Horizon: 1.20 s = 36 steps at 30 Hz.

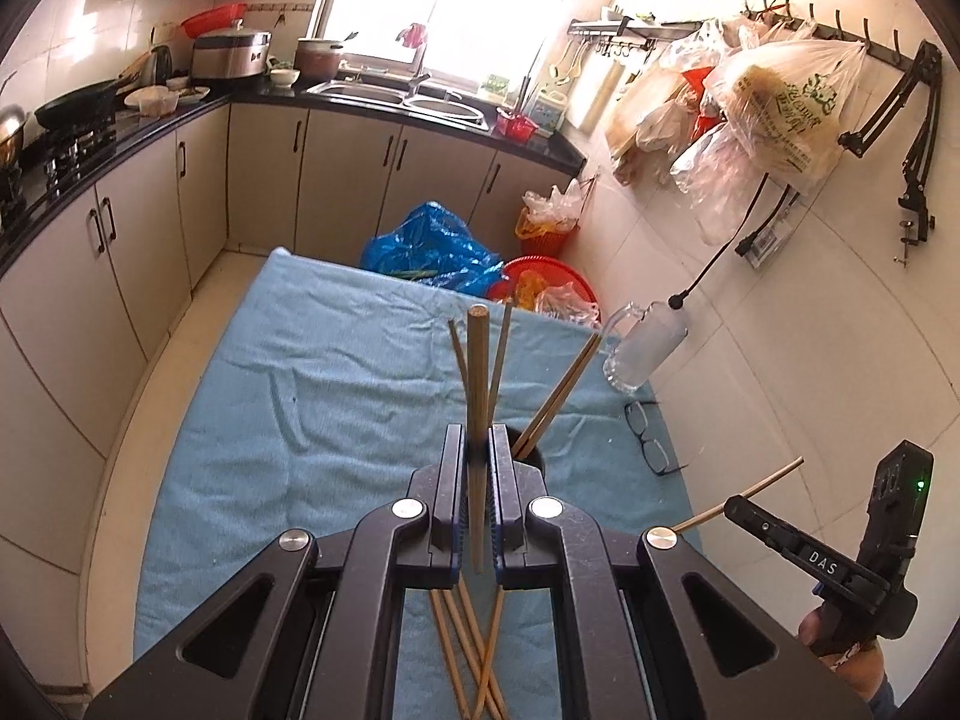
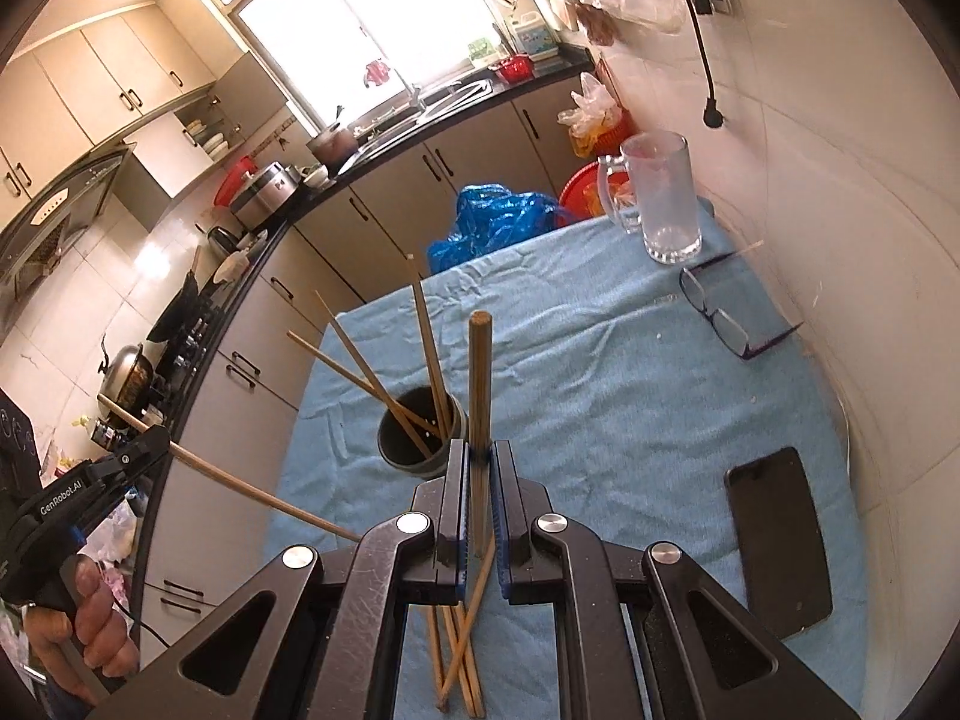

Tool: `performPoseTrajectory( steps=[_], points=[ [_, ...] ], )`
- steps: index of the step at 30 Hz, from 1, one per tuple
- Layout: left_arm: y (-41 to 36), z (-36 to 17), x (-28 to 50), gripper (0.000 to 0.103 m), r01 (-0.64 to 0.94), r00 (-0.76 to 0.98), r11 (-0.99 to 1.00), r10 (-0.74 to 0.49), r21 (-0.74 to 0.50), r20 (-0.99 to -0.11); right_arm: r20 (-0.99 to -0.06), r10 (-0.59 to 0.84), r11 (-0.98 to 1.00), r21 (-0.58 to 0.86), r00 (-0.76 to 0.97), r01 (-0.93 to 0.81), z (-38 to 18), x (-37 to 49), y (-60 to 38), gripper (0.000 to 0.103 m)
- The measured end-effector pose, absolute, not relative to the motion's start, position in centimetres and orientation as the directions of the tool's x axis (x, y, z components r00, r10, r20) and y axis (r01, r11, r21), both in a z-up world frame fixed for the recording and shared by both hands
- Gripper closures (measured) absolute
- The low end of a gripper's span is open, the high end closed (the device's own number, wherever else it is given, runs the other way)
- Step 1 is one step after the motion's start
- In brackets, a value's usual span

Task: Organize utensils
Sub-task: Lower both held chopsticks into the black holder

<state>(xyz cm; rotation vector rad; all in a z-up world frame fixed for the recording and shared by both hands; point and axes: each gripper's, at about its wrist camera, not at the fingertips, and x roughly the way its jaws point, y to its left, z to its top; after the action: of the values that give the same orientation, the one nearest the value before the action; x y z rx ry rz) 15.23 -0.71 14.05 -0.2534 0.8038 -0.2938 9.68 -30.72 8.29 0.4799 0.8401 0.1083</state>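
Note:
My left gripper is shut on a wooden chopstick that stands upright between its jaws, just above and left of a dark round holder holding several chopsticks. My right gripper is shut on another wooden chopstick, upright beside the same holder, which holds several chopsticks. Several loose chopsticks lie on the blue cloth beneath the grippers; they also show in the left wrist view. Each view shows the other gripper at its edge with its chopstick.
A glass mug stands at the cloth's far right corner, glasses near it, and a black phone at the right. A tiled wall runs along the right. Blue bag and red baskets sit behind the table.

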Motion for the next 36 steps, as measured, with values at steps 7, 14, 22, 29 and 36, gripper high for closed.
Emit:
performPoseTrajectory(
  steps=[7,14,22,29,36],
  points=[
    [-1.3,15.9,16.3,0.097,0.177,0.678,0.926,-0.36,-0.333,-0.641,-0.667,0.286,0.888,0.455,0.689,0.072,9.9,10.7,-30.8,0.096],
    [-1.9,16.4,17.6,0.097,0.176,0.687,0.926,-0.358,-0.334,-0.632,-0.647,0.297,0.887,0.46,0.703,0.049,11.5,12.3,-30.3,0.096],
    [-2.3,16.0,19.6,0.097,0.156,0.688,0.928,-0.347,-0.337,-0.637,-0.631,0.3,0.89,0.454,0.715,0.027,12.7,14.9,-29.5,0.096],
    [-2.5,14.4,21.4,0.097,0.131,0.678,0.933,-0.33,-0.334,-0.656,-0.642,0.305,0.89,0.456,0.703,0.029,11.9,17.1,-28.5,0.096],
    [-3.2,12.5,22.8,0.097,0.121,0.654,0.936,-0.327,-0.331,-0.682,-0.684,0.298,0.901,0.431,0.666,0.04,9.6,19.3,-27.9,0.096]
  ],
)
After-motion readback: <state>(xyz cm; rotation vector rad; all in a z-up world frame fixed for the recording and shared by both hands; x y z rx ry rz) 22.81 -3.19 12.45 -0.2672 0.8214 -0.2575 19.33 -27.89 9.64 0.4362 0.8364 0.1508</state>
